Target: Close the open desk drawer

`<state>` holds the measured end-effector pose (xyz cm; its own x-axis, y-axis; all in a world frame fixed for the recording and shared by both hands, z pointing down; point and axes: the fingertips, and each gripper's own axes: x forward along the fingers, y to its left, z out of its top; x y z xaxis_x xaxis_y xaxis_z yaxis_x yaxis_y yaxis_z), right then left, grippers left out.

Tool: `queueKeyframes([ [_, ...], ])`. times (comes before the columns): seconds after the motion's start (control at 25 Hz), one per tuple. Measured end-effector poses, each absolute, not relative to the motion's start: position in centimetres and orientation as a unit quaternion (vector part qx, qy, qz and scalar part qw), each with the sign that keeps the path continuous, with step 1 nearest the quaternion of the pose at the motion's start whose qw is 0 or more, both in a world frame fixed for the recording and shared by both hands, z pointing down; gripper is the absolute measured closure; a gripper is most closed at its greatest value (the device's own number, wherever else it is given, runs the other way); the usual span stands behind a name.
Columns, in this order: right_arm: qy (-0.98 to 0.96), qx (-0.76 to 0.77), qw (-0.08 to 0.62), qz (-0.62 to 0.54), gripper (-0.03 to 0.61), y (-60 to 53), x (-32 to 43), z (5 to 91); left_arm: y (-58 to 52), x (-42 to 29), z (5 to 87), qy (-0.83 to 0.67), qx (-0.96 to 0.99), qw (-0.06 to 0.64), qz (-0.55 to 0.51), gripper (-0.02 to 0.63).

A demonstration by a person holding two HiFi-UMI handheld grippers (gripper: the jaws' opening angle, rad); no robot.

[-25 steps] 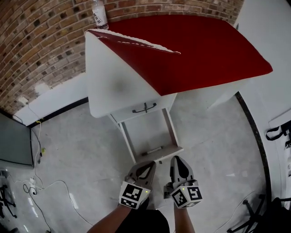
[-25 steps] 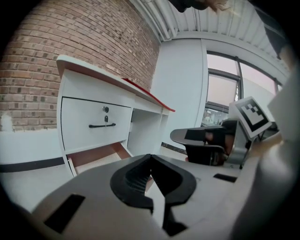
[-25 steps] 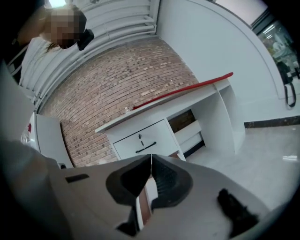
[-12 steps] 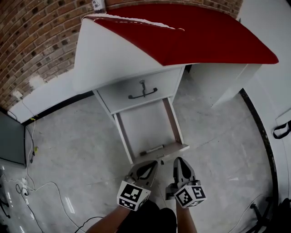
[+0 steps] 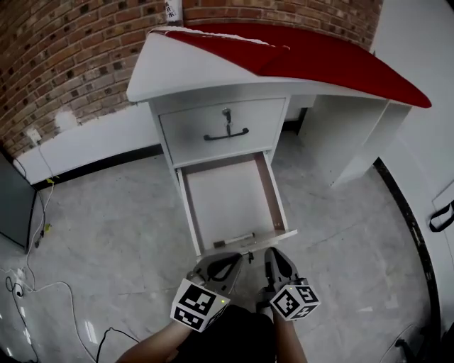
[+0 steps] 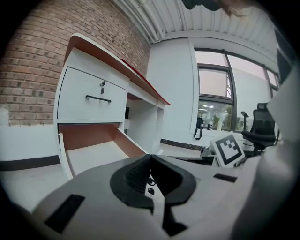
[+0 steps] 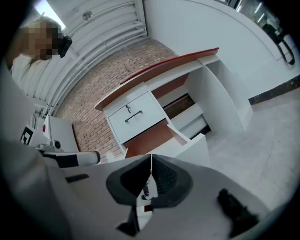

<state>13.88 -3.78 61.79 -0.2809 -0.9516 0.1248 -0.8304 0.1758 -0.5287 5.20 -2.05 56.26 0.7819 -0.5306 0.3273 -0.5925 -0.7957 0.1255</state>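
A white desk with a red top (image 5: 333, 60) stands against the brick wall. Its upper drawer (image 5: 220, 131) is closed and has a black handle. The lower drawer (image 5: 230, 202) is pulled far out, and its front panel (image 5: 248, 239) faces me. Both grippers hang side by side just before that panel. My left gripper (image 5: 230, 261) is shut and empty, and so is my right gripper (image 5: 272, 257). The left gripper view shows shut jaws (image 6: 150, 157) and the open drawer (image 6: 93, 152) ahead on the left. In the right gripper view the right gripper (image 7: 151, 157) points at the drawer (image 7: 150, 139).
A bottle (image 5: 172, 8) stands on the desk's back edge by the brick wall (image 5: 64, 64). Cables (image 5: 35, 287) trail over the floor at the left beside a dark panel (image 5: 13, 209). A black floor strip (image 5: 411, 227) curves at the right. An office chair (image 6: 262, 129) stands further off.
Both grippers have come down and stay just before the open drawer's front panel. The head view has sunk too, so the desk's drawers now show from the front.
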Motion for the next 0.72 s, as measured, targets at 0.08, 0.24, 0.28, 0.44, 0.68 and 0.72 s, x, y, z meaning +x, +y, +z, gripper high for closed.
queueKeyframes([
  [0.08,0.764,-0.574,0.114,-0.272,0.565,-3.7,13.8,62.9,-1.9,5.0,56.6,-0.305,0.937,0.099,0.136,0.604],
  [0.24,0.758,-0.557,0.115,-0.320,0.565,-3.2,13.0,66.3,-1.6,4.7,57.6,-0.314,0.936,0.098,0.126,0.604],
  [0.28,0.753,-0.551,0.125,-0.338,0.565,-3.1,12.7,67.2,-1.6,4.6,57.7,-0.316,0.936,0.100,0.122,0.604],
  [0.44,0.726,-0.533,0.180,-0.395,0.563,-3.3,12.2,69.8,-1.6,4.6,58.0,-0.309,0.939,0.094,0.116,0.604],
  [0.68,0.705,-0.491,0.234,-0.455,0.454,-5.1,11.9,72.2,-2.3,4.1,58.7,-0.313,0.938,0.101,0.112,0.604],
  [0.72,0.702,-0.486,0.243,-0.460,0.454,-5.5,12.0,72.3,-2.8,3.9,58.6,-0.322,0.935,0.101,0.110,0.604],
])
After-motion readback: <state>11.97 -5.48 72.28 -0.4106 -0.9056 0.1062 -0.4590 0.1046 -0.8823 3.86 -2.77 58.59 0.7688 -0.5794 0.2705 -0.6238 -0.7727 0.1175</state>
